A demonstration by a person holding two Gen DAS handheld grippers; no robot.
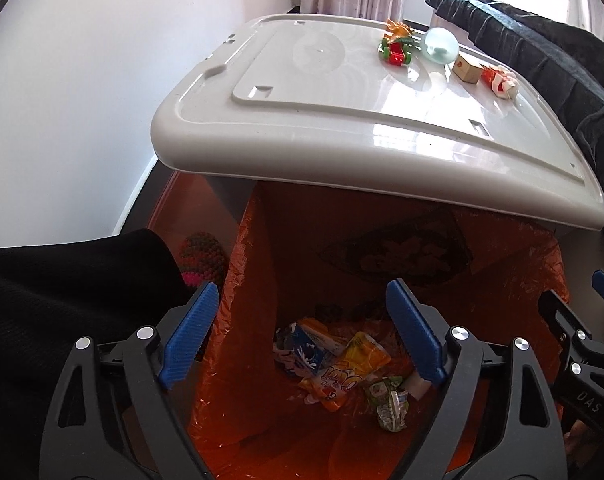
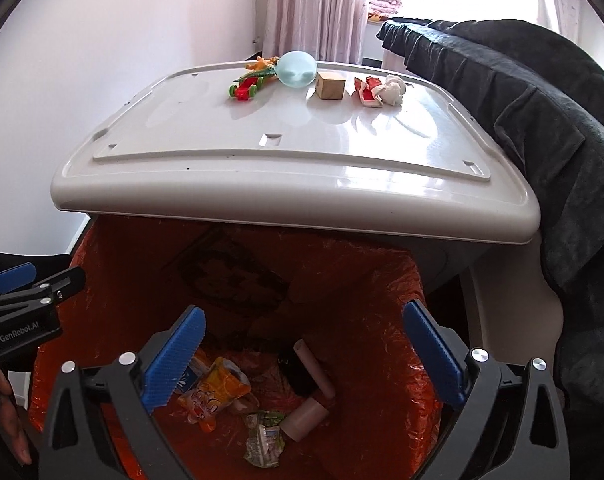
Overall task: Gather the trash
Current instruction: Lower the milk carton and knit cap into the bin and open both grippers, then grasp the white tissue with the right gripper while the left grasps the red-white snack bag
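Note:
An orange-lined trash bin (image 1: 521,280) stands open below both grippers. At its bottom lie a blue-and-white carton (image 1: 305,350), an orange drink pouch (image 1: 349,368), a crumpled green wrapper (image 1: 387,400) and two cardboard tubes (image 2: 313,368). My left gripper (image 1: 302,286) hangs over the bin's mouth, open, with nothing between its blue pads. My right gripper (image 2: 305,309) is beside it, also open and empty. On the white lid (image 2: 262,180) behind the bin rest a red wrapper (image 2: 367,90) and a crumpled tissue (image 2: 393,88).
The lid also carries a toy car (image 2: 248,84), a pale green balloon (image 2: 296,69) and a wooden cube (image 2: 330,86). A dark blanket (image 2: 541,120) drapes along the right. A person's black sleeve (image 1: 62,300) fills the lower left, with a white wall behind.

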